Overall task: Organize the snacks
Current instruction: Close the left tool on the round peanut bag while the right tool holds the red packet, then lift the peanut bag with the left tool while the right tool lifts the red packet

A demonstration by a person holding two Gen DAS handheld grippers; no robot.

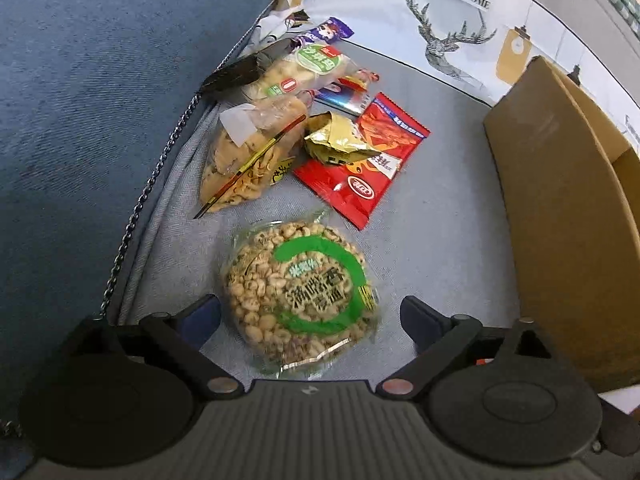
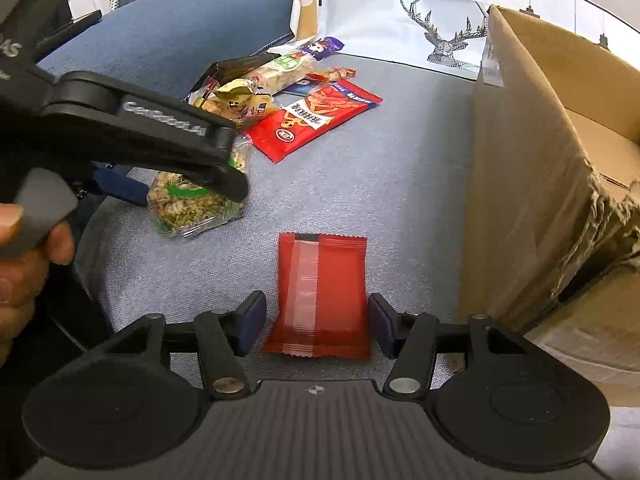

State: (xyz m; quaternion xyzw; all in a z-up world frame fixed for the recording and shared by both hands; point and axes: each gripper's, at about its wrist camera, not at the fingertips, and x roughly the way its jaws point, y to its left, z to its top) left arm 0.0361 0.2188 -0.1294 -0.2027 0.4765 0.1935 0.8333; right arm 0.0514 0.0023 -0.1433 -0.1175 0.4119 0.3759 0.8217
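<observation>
My left gripper [image 1: 310, 318] is open around a round puffed-grain cake in a clear wrapper with a green ring label [image 1: 300, 294]; the pads stand apart from it on both sides. The cake also shows in the right wrist view [image 2: 192, 204], under the left gripper. My right gripper [image 2: 316, 322] is open around a red snack packet [image 2: 322, 294] lying seam-up on the grey cushion; the pads are close to its edges. A pile of other snacks lies beyond: a long red packet [image 1: 360, 160], a gold wrapper [image 1: 336, 140] and bags of biscuits [image 1: 256, 152].
An open cardboard box [image 2: 532, 184] stands at the right, and it also shows in the left wrist view [image 1: 560, 208]. A white "Fashion Home" pillow with a deer print [image 2: 440, 28] stands at the back. A blue sofa back [image 1: 100, 80] and a metal chain [image 1: 140, 200] lie left.
</observation>
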